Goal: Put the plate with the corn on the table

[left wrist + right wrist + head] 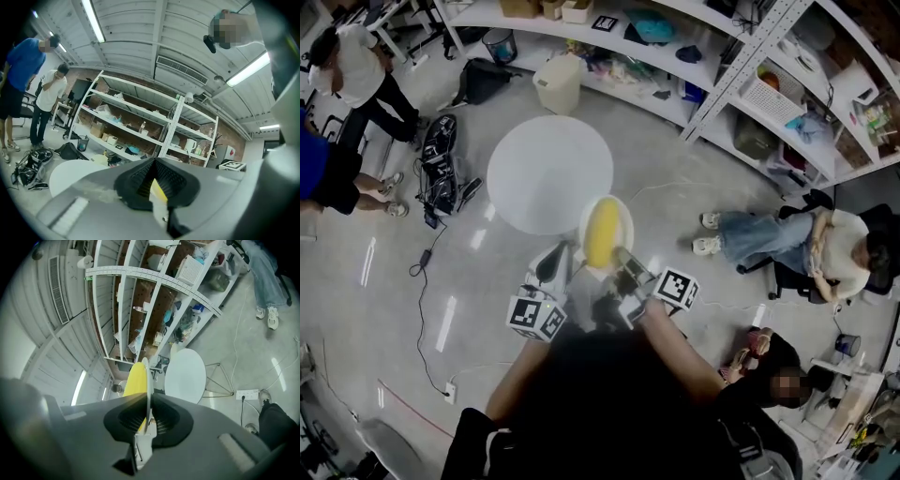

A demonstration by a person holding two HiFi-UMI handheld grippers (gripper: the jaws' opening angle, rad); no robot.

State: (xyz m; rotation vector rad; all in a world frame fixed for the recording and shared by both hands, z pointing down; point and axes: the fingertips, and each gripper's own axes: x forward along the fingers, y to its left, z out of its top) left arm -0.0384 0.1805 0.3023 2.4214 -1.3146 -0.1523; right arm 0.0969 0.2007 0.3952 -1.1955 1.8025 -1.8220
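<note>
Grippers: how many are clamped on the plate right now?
2. The left gripper pinches the plate rim at its near left; the right gripper pinches the near right.

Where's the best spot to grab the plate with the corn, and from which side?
The plate at its near rim, from the person's side, one jaw on each face. It is thin and flat there, and the corn fills the middle. The left gripper and right gripper are clamped on it that way.
</note>
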